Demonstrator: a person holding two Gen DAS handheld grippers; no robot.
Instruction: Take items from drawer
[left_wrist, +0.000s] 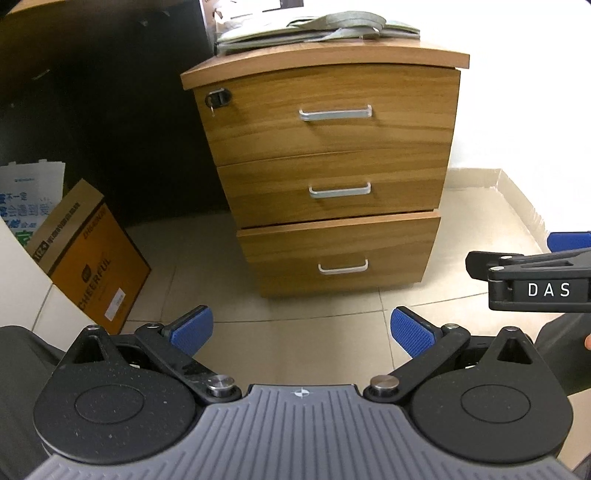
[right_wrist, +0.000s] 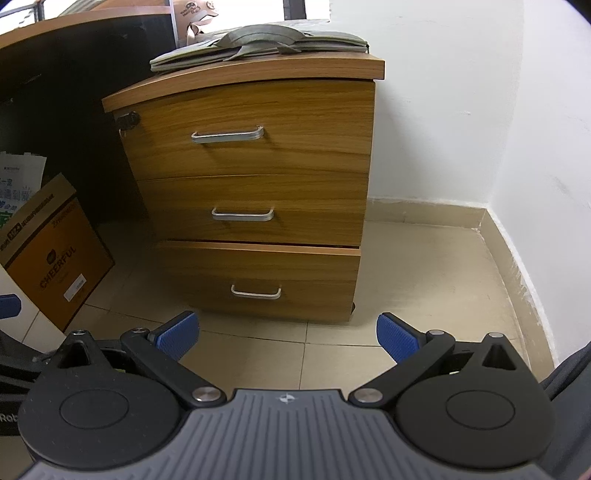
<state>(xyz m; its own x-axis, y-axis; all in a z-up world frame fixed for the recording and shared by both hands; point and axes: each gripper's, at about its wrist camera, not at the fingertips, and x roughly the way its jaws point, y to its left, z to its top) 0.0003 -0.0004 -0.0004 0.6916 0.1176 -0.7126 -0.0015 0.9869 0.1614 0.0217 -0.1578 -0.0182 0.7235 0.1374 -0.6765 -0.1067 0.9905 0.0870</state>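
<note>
A wooden three-drawer cabinet (left_wrist: 328, 177) (right_wrist: 251, 199) stands on the tiled floor ahead of both grippers. Its top drawer (left_wrist: 328, 114) and middle drawer (left_wrist: 332, 192) sit flush; the bottom drawer (left_wrist: 338, 258) (right_wrist: 258, 280) juts out slightly. Each has a silver handle, and the bottom handle (left_wrist: 342, 267) (right_wrist: 256, 291) is nearest. My left gripper (left_wrist: 301, 328) hovers open over the floor, short of the cabinet, nothing between its blue pads. My right gripper (right_wrist: 288, 332) is likewise open and empty; its side also shows at the right edge of the left wrist view. No drawer contents are visible.
A grey bag (left_wrist: 317, 26) (right_wrist: 258, 40) lies on the cabinet top. An orange cardboard box (left_wrist: 92, 258) (right_wrist: 55, 251) leans at the left beside a dark desk (right_wrist: 74, 66). White walls (right_wrist: 461, 110) form a corner right of the cabinet. Beige floor tiles (right_wrist: 424, 277) lie open there.
</note>
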